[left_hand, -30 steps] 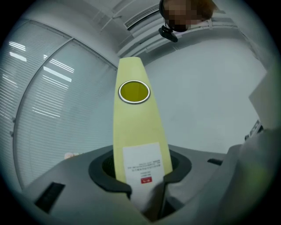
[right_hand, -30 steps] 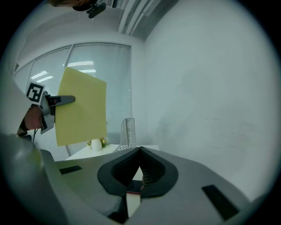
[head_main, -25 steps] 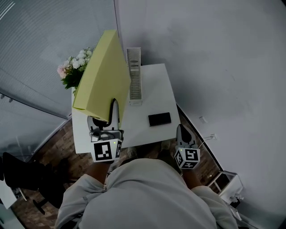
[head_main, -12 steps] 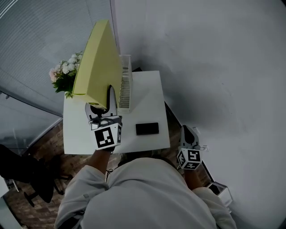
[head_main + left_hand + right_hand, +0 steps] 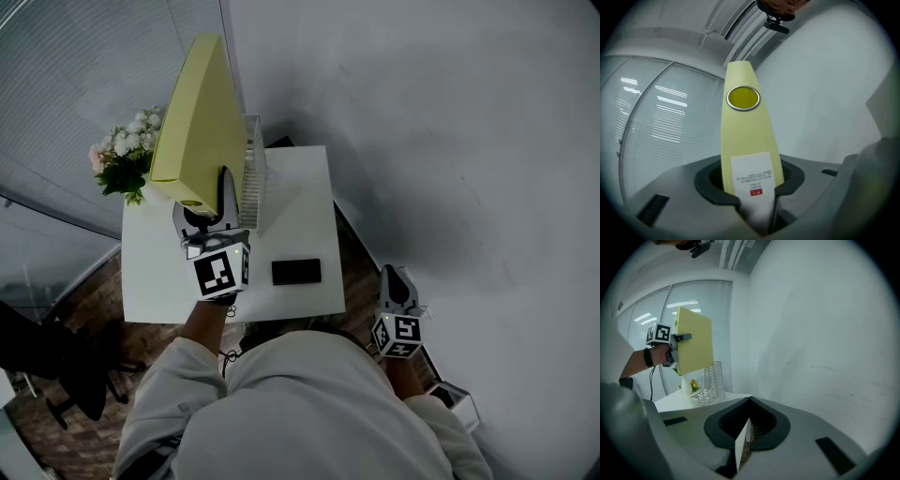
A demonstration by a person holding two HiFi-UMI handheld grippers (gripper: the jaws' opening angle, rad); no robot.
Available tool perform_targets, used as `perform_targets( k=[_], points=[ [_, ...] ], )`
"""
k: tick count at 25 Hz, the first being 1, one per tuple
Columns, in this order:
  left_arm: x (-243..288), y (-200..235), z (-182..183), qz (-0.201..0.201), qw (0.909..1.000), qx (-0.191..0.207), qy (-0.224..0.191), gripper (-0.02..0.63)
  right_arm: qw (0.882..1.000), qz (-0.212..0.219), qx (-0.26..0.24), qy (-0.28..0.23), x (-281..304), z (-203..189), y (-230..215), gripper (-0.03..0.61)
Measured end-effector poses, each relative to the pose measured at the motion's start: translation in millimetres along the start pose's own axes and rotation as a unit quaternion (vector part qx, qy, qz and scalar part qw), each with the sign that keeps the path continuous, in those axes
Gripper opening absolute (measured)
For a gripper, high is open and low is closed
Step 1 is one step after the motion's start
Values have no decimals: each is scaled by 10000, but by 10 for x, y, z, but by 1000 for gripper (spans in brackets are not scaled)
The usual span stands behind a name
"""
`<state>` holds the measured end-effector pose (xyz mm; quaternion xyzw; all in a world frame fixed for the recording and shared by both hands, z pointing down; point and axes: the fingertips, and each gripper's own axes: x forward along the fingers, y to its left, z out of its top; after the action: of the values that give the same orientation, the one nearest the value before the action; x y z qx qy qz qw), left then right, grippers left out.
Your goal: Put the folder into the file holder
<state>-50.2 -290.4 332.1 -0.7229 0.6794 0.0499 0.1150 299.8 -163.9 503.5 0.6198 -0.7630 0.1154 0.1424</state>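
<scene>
The yellow folder [image 5: 192, 122] is held upright in the air above the far left of the white table [image 5: 300, 202], the lower end of its spine clamped between the jaws of the left gripper [image 5: 223, 187]. Upright probably suits it to slide narrow-edge down into the file holder [image 5: 251, 178], which stands just to its right. The right gripper [image 5: 395, 278] hangs off the table's near right corner, jaws pressed together on nothing, seemingly kept out of the way. Flowers [image 5: 117, 159] stand left of the folder.
</scene>
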Motion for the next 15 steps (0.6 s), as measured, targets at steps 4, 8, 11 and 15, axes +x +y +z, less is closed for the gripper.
perform_targets(
  k=[4, 8, 11, 15],
  points=[
    [80, -42, -126, -23, 10000, -21, 44, 176, 9999, -104, 0, 70, -31, -51, -96, 13],
    [138, -64, -265, -59, 10000, -24, 69, 176, 9997, -205, -7, 141, -82, -90, -141, 13],
    [173, -55, -405, -41, 9999, -114, 102, 176, 9993, -294, -36, 215, -120, -127, -178, 13],
    [205, -65, -628, -60, 9998, -113, 160, 176, 9983, -444, -78, 356, -179, -202, -253, 13]
  ],
)
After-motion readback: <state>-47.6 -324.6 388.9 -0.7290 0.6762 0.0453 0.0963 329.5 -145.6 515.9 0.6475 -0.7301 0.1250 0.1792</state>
